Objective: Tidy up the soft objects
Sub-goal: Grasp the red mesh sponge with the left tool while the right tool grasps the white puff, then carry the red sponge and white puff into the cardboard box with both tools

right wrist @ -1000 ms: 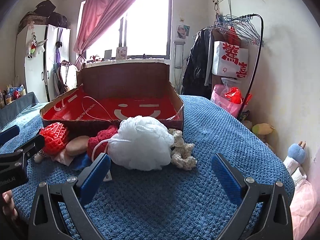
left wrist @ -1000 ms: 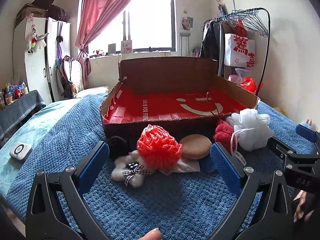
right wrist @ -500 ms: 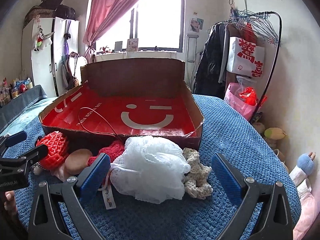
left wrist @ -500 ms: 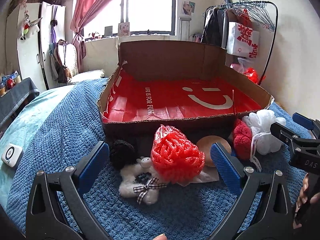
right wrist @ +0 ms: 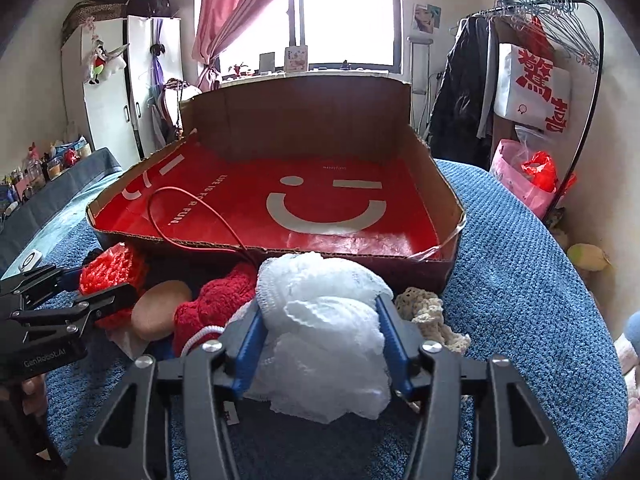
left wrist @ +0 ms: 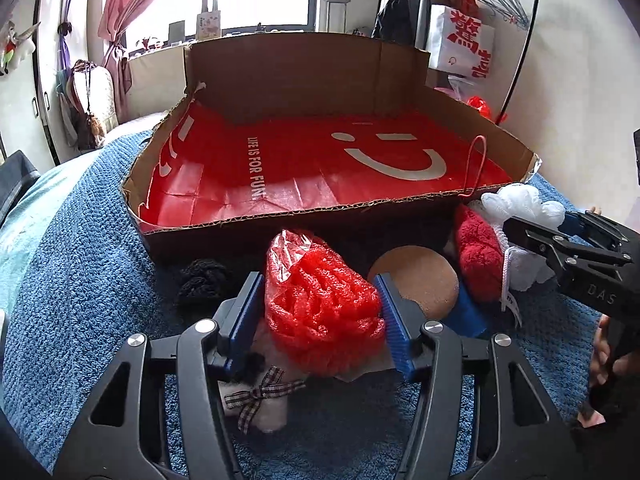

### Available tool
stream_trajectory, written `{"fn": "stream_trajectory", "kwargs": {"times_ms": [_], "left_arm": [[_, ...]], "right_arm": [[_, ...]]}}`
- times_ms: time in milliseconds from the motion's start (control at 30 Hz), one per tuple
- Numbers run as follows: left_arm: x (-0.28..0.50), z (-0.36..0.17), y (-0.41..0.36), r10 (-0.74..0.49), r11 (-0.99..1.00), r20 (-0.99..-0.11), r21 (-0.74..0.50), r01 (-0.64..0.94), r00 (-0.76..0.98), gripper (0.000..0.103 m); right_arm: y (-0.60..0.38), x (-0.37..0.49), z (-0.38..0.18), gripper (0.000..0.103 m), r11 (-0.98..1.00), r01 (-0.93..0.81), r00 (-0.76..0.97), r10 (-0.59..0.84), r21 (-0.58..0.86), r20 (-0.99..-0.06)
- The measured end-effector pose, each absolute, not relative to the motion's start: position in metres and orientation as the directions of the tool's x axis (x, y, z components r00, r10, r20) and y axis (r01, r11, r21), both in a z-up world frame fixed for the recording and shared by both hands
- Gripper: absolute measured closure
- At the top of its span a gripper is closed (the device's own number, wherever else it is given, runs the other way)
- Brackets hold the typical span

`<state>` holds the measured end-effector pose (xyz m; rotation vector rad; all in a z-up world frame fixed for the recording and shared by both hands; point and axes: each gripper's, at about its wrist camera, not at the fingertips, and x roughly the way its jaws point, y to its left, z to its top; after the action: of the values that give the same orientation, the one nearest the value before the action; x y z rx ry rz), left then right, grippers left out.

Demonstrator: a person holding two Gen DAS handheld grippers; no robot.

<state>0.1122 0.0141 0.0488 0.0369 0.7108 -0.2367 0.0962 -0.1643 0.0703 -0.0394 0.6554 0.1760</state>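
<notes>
A cardboard box (left wrist: 224, 228) lined with a red smiley bag stands on the blue blanket; it also shows in the right wrist view (right wrist: 360, 250). My left gripper (left wrist: 320, 316) is shut on a red mesh sponge (left wrist: 320, 304) just in front of the box. My right gripper (right wrist: 320, 332) is shut on a white mesh bath pouf (right wrist: 320, 320). A tan round sponge (left wrist: 420, 280), a red knitted piece (left wrist: 478, 252), a black scrunchie (left wrist: 202, 282), a white plush toy with a plaid bow (left wrist: 260, 400) and a cream crocheted piece (right wrist: 432, 316) lie around them.
The blue blanket (right wrist: 520, 280) covers the bed. A clothes rack (right wrist: 560, 40) with hangers and bags stands at the right wall. A white wardrobe (right wrist: 112, 92) stands at the far left. A small white device (right wrist: 30, 258) lies at the left.
Both grippers moved forward and closed. The left one closed on the red mesh sponge, the right one on the white bath pouf.
</notes>
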Motion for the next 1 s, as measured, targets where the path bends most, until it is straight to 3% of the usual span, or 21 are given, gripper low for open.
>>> {"fn": "stream_trajectory", "kwargs": {"times_ms": [233, 1000], "left_arm": [[0.099, 0.063, 0.016, -0.217, 0.97, -0.609, -0.049, 0.236, 0.763, 0.057], [0.089, 0.08, 0.017, -0.247, 0.962, -0.583, -0.052, 0.268, 0.774, 0.057]], "right_arm": [[-0.176, 0.084, 0.089, 0.069, 0.984, -0.177, 0.811, 0.165, 0.034, -0.561], [-0.183, 0.069, 0.109, 0.071, 0.983, -0.176, 0.846, 0.179, 0.054, -0.502]]}}
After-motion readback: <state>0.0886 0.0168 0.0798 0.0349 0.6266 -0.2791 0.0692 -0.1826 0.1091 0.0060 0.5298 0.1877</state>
